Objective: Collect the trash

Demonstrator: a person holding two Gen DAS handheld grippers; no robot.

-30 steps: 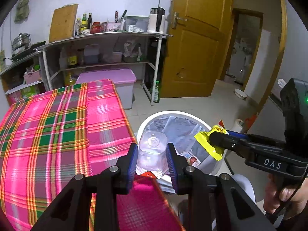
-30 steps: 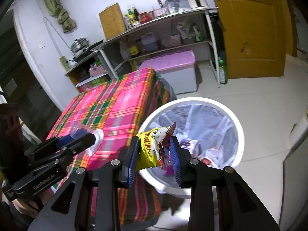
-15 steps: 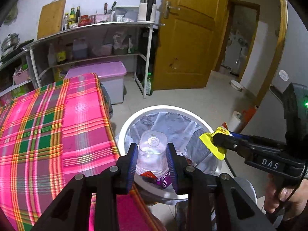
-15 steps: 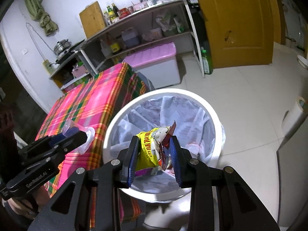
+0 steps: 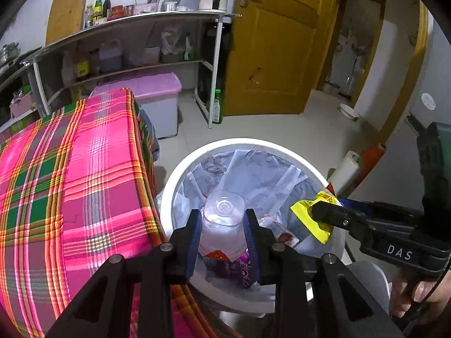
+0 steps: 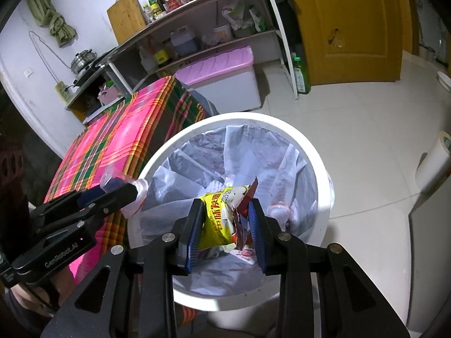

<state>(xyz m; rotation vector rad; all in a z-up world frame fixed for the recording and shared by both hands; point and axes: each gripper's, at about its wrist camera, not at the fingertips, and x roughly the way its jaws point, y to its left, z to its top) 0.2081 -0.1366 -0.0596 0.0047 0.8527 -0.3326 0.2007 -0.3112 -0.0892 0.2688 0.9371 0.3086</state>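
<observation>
Both claws pinch trash over the lined bin [image 5: 180, 174].
Left claw [image 5: 222, 229] grips a clear cup [image 5: 224, 217], base pointing away, above the bin's near-left rim beside the plaid table [image 5: 70, 183]. Right claw [image 6: 225, 225] clamps a yellow wrapper [image 6: 222, 219] over the liner, other litter below; both point forward and down.

A home kitchen: beyond the jaws stand metal shelves [image 5: 135, 42] with sauce bottles [image 5: 98, 8], a chopping board [image 6: 126, 17] and a pot [image 6: 81, 59], beside a wooden door [image 5: 276, 50].
</observation>
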